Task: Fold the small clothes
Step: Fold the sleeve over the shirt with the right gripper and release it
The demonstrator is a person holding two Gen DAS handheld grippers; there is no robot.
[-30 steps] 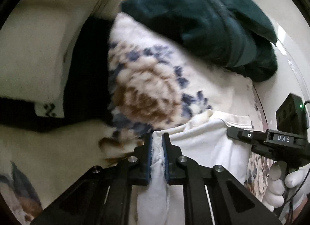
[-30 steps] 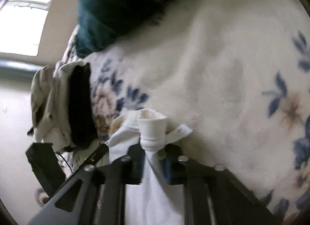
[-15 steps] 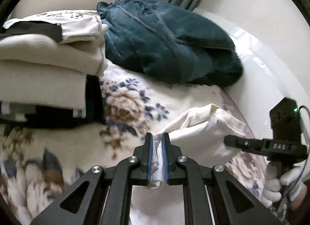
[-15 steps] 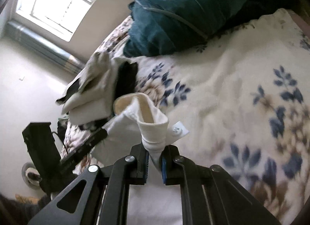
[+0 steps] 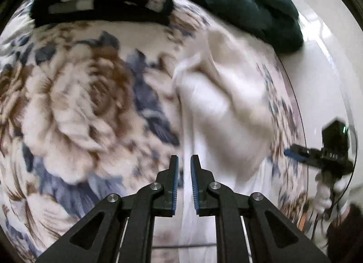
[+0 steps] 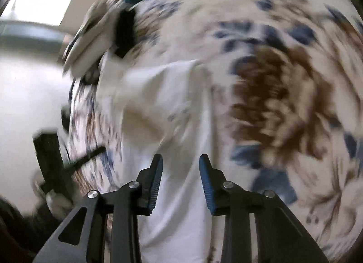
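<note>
A small white garment [image 5: 224, 108] lies loose on the floral blanket [image 5: 74, 108], its upper part rumpled. It also shows in the right wrist view [image 6: 168, 108]. My left gripper [image 5: 184, 161] hangs just above the garment's left edge, jaws slightly apart and empty. My right gripper [image 6: 180, 161] is open above the garment's lower part, with white cloth showing between the fingers but not pinched. The right gripper also shows at the right edge of the left wrist view [image 5: 292, 153]. Both views are motion-blurred.
A stack of folded cream and black clothes [image 5: 102, 4] sits at the back left of the blanket. A dark teal garment pile [image 5: 247, 2] lies at the back. The bed edge and pale floor [image 5: 322, 77] are to the right.
Both grippers held the white garment lifted; now both have opened and let it drop onto the blanket, and they have moved down closer to the surface.
</note>
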